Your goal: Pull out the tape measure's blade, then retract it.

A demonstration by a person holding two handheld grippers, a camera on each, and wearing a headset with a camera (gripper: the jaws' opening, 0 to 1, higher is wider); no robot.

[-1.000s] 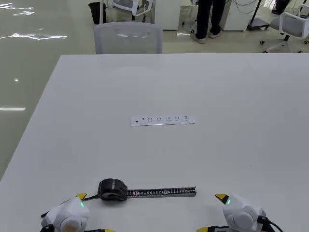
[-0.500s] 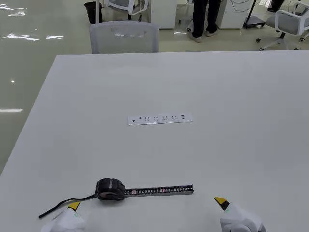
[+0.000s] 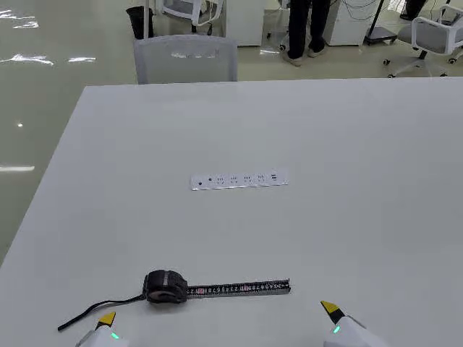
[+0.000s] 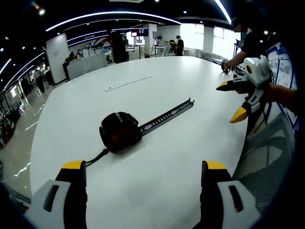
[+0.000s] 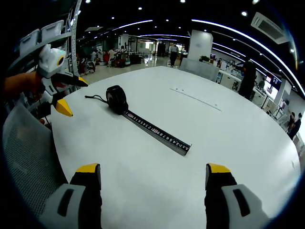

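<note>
Left gripper (image 4: 142, 167) and right gripper (image 5: 152, 168) stand with jaws wide apart, holding nothing. Tape measure (image 3: 166, 286) lies on the white table (image 3: 289, 130) ahead of both, nearer the left gripper, its blade (image 3: 239, 288) extended flat toward the right

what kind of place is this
Probably an open-plan office or lab: a large white table with a power strip, office chairs on a glossy floor, and long ceiling lights.
</note>
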